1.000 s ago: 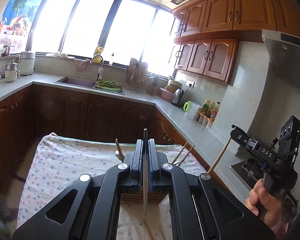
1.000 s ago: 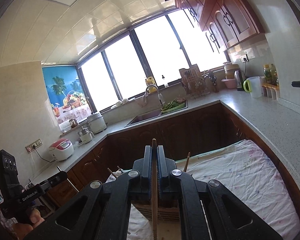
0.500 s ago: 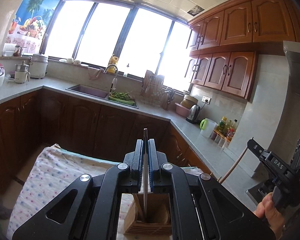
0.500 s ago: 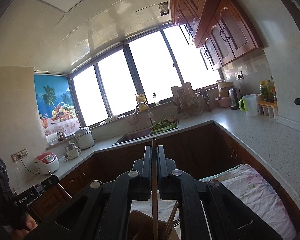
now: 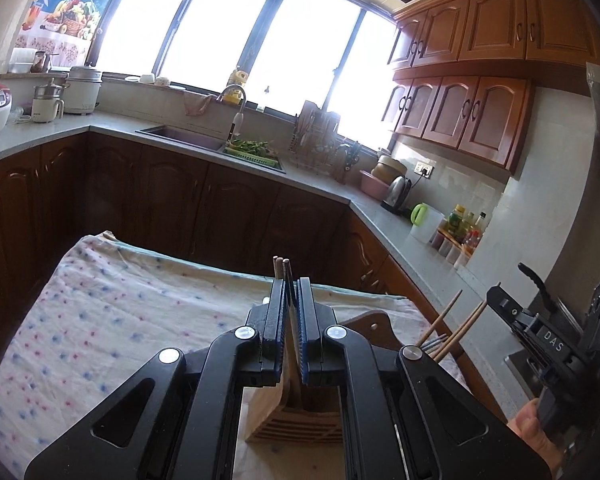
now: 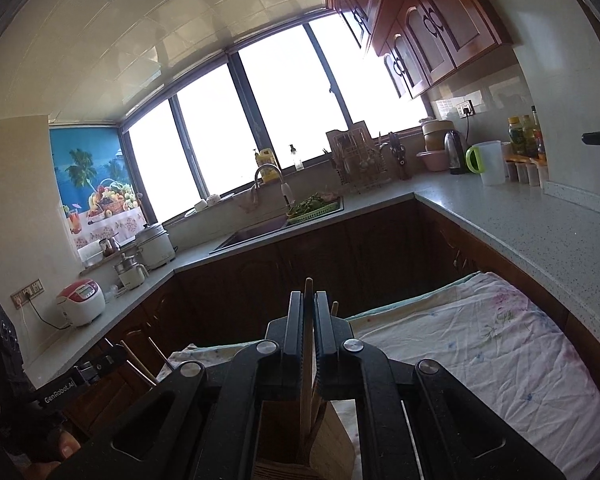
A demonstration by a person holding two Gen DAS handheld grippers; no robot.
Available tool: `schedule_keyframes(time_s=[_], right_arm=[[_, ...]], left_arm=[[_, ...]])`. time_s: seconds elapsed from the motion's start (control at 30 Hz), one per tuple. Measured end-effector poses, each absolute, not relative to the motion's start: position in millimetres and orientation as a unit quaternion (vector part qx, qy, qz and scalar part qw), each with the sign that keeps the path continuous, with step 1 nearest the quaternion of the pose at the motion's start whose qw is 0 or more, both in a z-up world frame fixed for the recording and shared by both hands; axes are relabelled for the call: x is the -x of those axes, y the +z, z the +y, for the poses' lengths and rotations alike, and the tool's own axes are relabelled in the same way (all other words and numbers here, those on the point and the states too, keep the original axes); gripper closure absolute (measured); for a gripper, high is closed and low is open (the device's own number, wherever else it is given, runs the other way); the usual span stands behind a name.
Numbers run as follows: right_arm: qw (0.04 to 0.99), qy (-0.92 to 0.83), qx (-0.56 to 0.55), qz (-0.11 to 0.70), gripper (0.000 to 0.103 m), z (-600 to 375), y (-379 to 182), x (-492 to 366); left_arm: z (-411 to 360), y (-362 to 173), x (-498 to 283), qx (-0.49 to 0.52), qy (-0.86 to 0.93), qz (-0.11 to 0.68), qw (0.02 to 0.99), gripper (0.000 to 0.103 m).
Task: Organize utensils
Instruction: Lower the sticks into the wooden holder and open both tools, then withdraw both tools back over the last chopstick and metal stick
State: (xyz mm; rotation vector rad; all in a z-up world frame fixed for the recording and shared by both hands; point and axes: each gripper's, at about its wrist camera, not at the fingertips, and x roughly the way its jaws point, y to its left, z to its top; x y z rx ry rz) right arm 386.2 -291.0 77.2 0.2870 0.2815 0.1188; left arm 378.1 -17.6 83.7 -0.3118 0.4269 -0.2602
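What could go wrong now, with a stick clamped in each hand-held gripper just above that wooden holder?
1. The left hand-held gripper clamps thin chopsticks over the wooden holder; lowered off-line, they could hit its rim instead of dropping in.
2. The right hand-held gripper holds its wooden stick over the same holder, where other sticks already stand, so it could jam against them.
3. The holder sits on a wrinkled cloth; a sideways push might tip it.

Table under a dotted, flower-printed cloth (image 5: 112,320), with 1 slatted wooden utensil holder (image 5: 296,420) directly on it.
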Motion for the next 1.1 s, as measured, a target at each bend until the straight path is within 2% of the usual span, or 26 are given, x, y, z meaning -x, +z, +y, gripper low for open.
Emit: schedule_keyframes(time_s=[0.53, 0.57, 0.73, 0.77, 0.8, 0.87, 0.9, 0.93, 1.0, 1.03, 1.07, 1.1], right_arm=[[0.972, 0.063, -0.149, 0.168, 0.098, -293.5, 73.3, -392.0], [0.972, 0.065, -0.15, 0.171, 0.094, -293.6, 72.7, -392.8], [0.97, 0.069, -0.156, 0.173, 0.09, -295.1, 74.1, -390.1], [0.97, 0.069, -0.159, 0.171, 0.083, -295.7, 74.8, -389.7], [0.97, 0.071, -0.162, 0.168, 0.071, -297.1, 76.0, -388.1], [0.97, 0.075, -0.168, 0.16, 0.063, -299.1, 78.8, -383.2], [0.97, 0.075, -0.17, 0.157, 0.062, -300.2, 80.8, -380.8], [0.97, 0.076, -0.173, 0.153, 0.061, -301.4, 82.7, -378.2], [0.97, 0.078, -0.178, 0.146, 0.052, -303.6, 86.5, -372.5], [0.97, 0.079, -0.181, 0.141, 0.049, -305.5, 87.8, -369.2], [0.97, 0.08, -0.184, 0.137, 0.042, -307.0, 88.8, -365.7], [0.97, 0.082, -0.186, 0.134, 0.035, -308.4, 89.3, -362.3]], left_arm=[[-26.6, 77.9, -377.4, 0.132, -0.143, 0.224, 0.955, 0.098], [-25.7, 77.3, -377.9, 0.132, -0.143, 0.225, 0.955, 0.098], [-22.1, 75.5, -378.3, 0.134, -0.141, 0.23, 0.953, 0.097], [-22.0, 75.7, -378.4, 0.134, -0.14, 0.232, 0.953, 0.096], [-21.5, 75.7, -377.7, 0.135, -0.139, 0.233, 0.953, 0.093], [-20.4, 75.9, -375.7, 0.136, -0.135, 0.232, 0.954, 0.083], [-19.5, 76.1, -374.1, 0.138, -0.133, 0.231, 0.954, 0.074], [-19.5, 76.7, -372.8, 0.139, -0.133, 0.23, 0.954, 0.07], [-19.5, 77.9, -370.1, 0.138, -0.131, 0.232, 0.954, 0.068], [-18.8, 78.3, -368.5, 0.139, -0.13, 0.232, 0.954, 0.062], [-17.7, 78.6, -366.2, 0.14, -0.128, 0.232, 0.954, 0.056], [-16.5, 78.6, -363.4, 0.141, -0.125, 0.232, 0.954, 0.046]])
